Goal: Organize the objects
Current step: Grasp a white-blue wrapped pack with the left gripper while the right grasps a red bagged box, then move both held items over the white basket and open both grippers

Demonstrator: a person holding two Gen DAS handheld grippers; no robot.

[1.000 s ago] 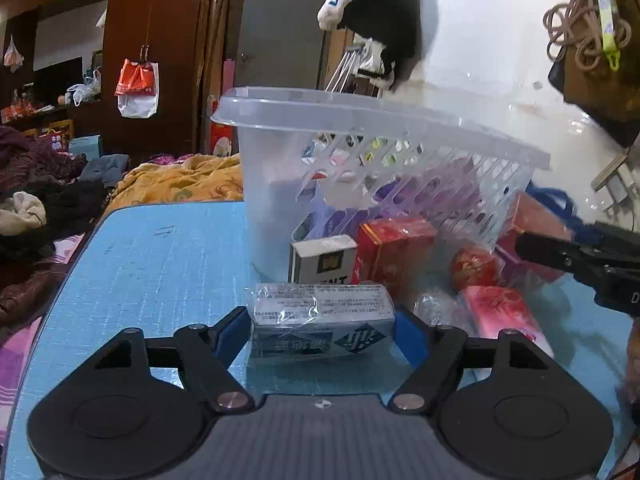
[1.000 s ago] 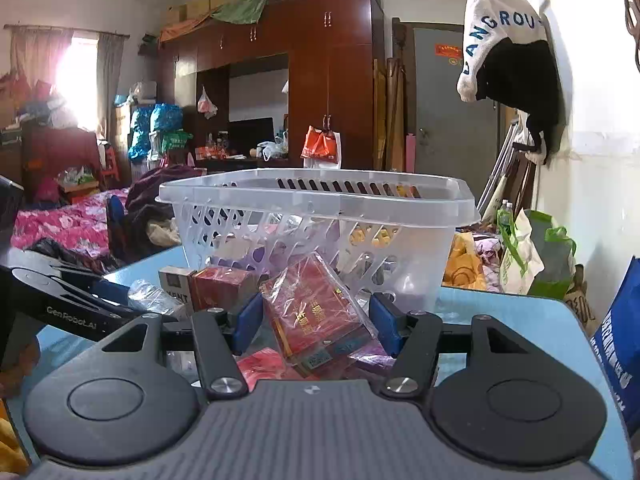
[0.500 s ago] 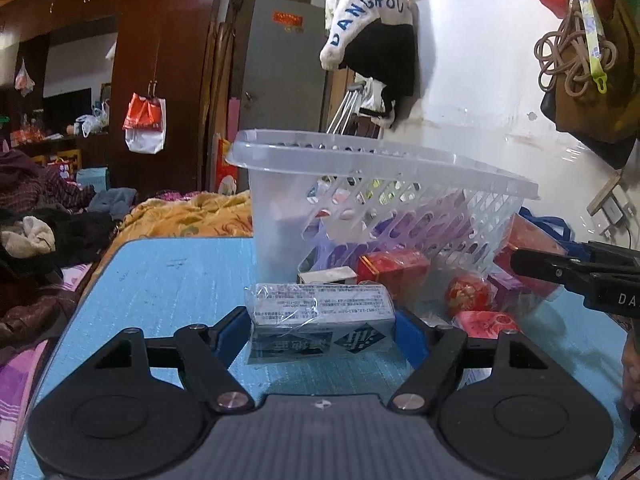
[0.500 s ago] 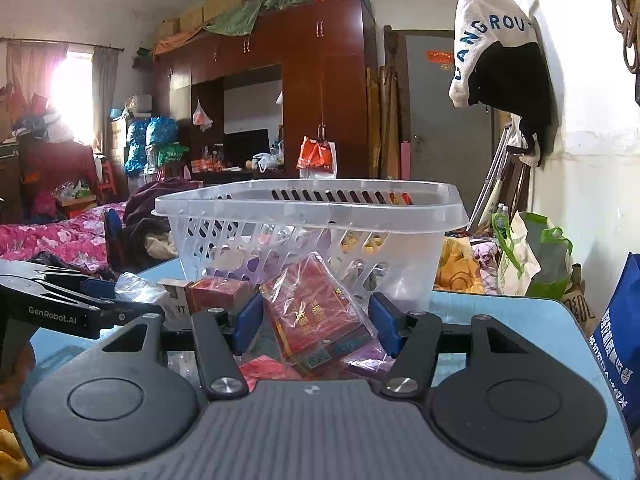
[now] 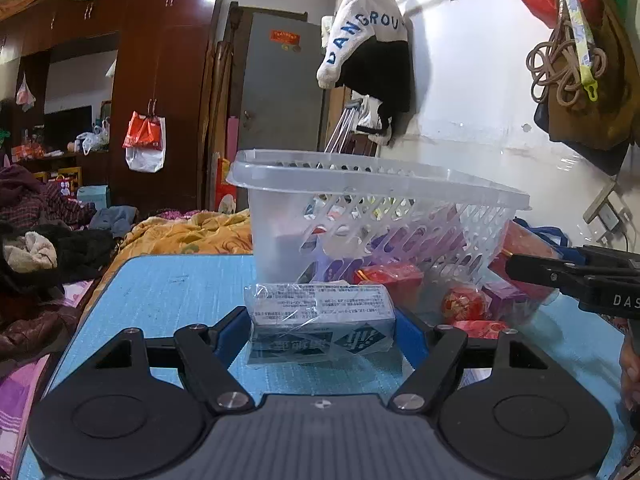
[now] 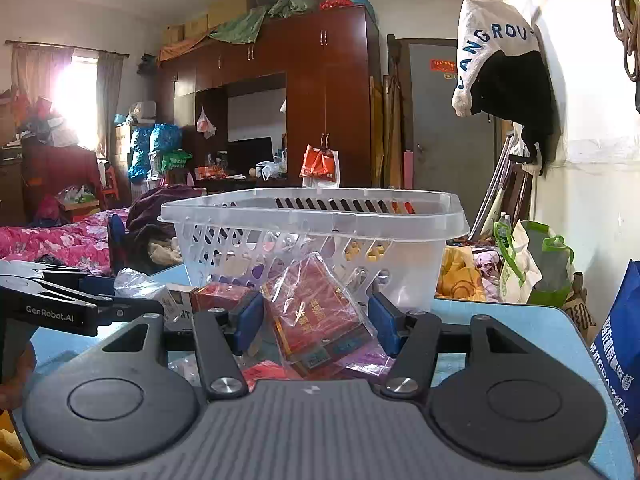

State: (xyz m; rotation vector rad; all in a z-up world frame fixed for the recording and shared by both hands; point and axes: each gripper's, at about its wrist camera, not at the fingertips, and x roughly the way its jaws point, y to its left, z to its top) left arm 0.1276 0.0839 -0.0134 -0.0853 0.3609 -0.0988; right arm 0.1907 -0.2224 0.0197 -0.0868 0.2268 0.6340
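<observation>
My left gripper (image 5: 322, 330) is shut on a blue-and-white wrapped box (image 5: 320, 326), held above the blue table (image 5: 168, 292). My right gripper (image 6: 316, 318) is shut on a red wrapped box (image 6: 316, 312), tilted, held above a pile of packs. A clear plastic basket (image 5: 372, 216) stands behind both; it also shows in the right wrist view (image 6: 316, 220). Purple and red packs lie inside it. The right gripper's side shows in the left wrist view (image 5: 576, 276), and the left gripper's side in the right wrist view (image 6: 60, 304).
Loose red packs (image 5: 464, 302) and a white pack (image 6: 180, 310) lie on the table by the basket. A blue bag (image 6: 618, 344) stands at the table's right. A bed with bedding (image 5: 188, 232) lies beyond the table edge. A wall is on the right.
Both grippers have risen a little with their boxes still held. The basket and the packs now sit lower and farther in both views.
</observation>
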